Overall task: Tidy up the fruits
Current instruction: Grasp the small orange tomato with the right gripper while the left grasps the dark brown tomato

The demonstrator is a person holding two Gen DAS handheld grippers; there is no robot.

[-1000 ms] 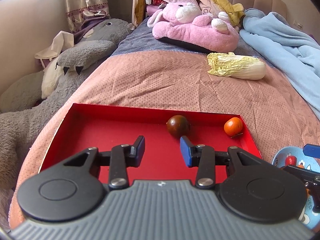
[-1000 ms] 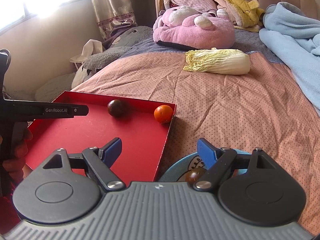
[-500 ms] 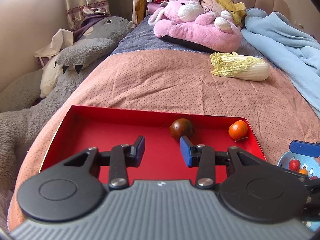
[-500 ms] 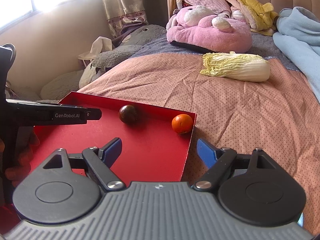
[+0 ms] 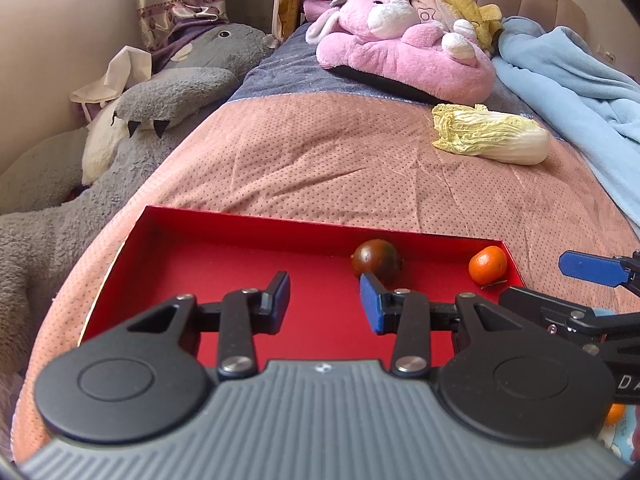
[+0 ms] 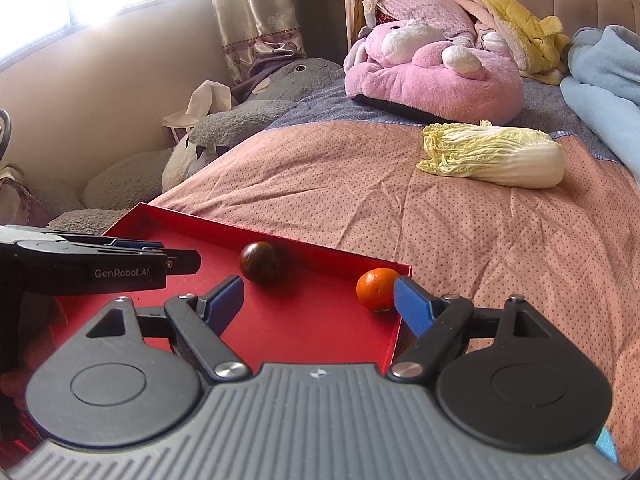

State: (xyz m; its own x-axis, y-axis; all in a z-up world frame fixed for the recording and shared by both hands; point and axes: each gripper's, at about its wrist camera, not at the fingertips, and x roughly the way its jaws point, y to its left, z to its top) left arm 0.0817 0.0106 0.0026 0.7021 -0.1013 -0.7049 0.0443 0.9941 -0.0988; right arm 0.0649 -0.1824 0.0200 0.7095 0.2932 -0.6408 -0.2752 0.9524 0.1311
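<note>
A red tray (image 5: 224,264) (image 6: 312,328) lies on the pink bedspread. In it are a dark brown-red fruit (image 5: 376,261) (image 6: 261,262) near the far wall and an orange mandarin (image 5: 488,265) (image 6: 376,288) in the far right corner. My left gripper (image 5: 325,300) is open and empty over the tray, its right finger just short of the dark fruit. My right gripper (image 6: 318,295) is open and empty over the tray's right part, its right finger beside the mandarin. A blue bowl with fruit (image 5: 616,432) shows at the lower right edge.
A napa cabbage (image 5: 492,140) (image 6: 496,156) lies on the bedspread beyond the tray. A pink plush (image 5: 400,52), a grey plush (image 5: 168,92) at the left and a blue blanket (image 5: 580,88) at the right border the bed.
My right gripper has moved left and forward from above the blue bowl to above the tray's right part. My left gripper has shifted slightly left; the fruits have not moved.
</note>
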